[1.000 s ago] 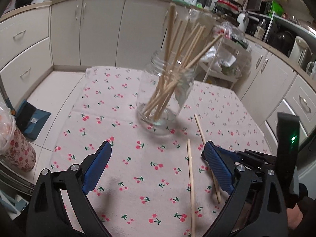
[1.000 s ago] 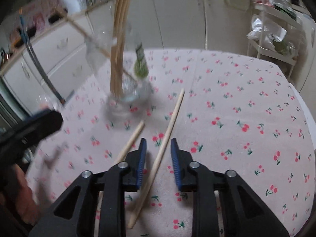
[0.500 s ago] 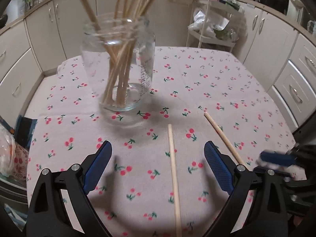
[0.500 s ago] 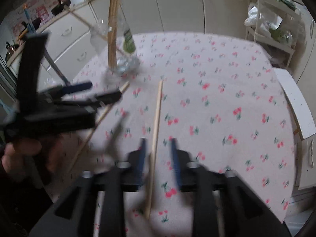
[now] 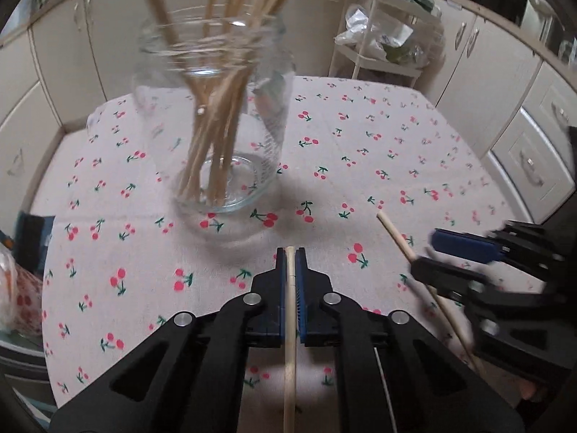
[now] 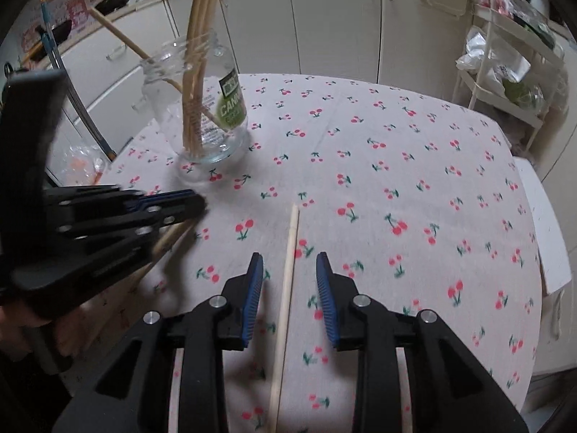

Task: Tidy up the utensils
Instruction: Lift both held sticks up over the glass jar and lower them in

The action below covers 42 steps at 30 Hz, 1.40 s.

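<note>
Cherry-print tablecloth (image 6: 414,166) carries a glass jar (image 5: 216,137) of wooden sticks. Left gripper (image 5: 289,258) pinches one chopstick (image 5: 289,342); right gripper (image 6: 288,270) stands spread around another chopstick (image 6: 288,274).

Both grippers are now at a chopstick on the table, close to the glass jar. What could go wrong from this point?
1. The left gripper holds its chopstick near one end, so the long free part may swing or slip when lifted.
2. The glass jar stands just ahead, crowded with leaning sticks; a careless insertion might tip it.
3. The right gripper is open around the second chopstick, beside the left one; the two might collide.
</note>
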{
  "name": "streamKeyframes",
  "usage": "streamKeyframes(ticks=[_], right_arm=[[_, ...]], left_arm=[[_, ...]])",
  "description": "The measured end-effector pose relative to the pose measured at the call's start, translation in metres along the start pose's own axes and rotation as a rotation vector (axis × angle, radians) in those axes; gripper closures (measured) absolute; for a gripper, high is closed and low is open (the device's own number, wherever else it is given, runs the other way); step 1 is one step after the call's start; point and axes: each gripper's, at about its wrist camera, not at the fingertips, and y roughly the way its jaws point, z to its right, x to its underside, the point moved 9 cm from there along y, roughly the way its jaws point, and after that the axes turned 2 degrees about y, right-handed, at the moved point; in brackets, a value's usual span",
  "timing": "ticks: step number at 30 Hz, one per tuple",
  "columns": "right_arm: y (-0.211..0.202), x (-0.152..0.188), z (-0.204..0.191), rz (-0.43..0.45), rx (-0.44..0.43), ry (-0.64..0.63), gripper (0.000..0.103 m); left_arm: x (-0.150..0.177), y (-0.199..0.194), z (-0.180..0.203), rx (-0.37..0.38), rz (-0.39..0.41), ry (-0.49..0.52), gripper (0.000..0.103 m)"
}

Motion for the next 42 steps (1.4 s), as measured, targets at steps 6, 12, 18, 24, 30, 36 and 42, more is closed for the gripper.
streamKeyframes(ticks=[6,12,18,24,30,36,42], right_arm=[[0.003,-0.004,0.002,0.034,0.058,-0.038,0.097],[-0.046,-0.031,0.012,0.228,-0.134,0.203,0.097],[-0.123,-0.08,0.006,0.571,-0.219,0.301,0.097],[-0.173,-0.119,0.003,0.791,-0.222,0.337,0.097],[-0.199,-0.154,-0.001,0.928,-0.218,0.338,0.097],[-0.203,-0.18,-0.015,1.011,-0.24,0.347,0.097],[-0.189,-0.198,-0.027,1.05,-0.227,0.34,0.097]], left_arm=[[-0.014,-0.04,-0.002,0.066,0.119,-0.053,0.098],[-0.056,-0.106,-0.017,0.105,0.363,-0.121,0.098],[-0.101,-0.175,-0.032,0.105,0.647,-0.17,0.098],[-0.132,-0.215,-0.037,0.074,0.804,-0.192,0.098],[-0.155,-0.248,-0.041,0.029,0.907,-0.178,0.098],[-0.169,-0.25,-0.043,-0.026,0.946,-0.146,0.098],[-0.177,-0.236,-0.049,-0.058,0.946,-0.125,0.098]])
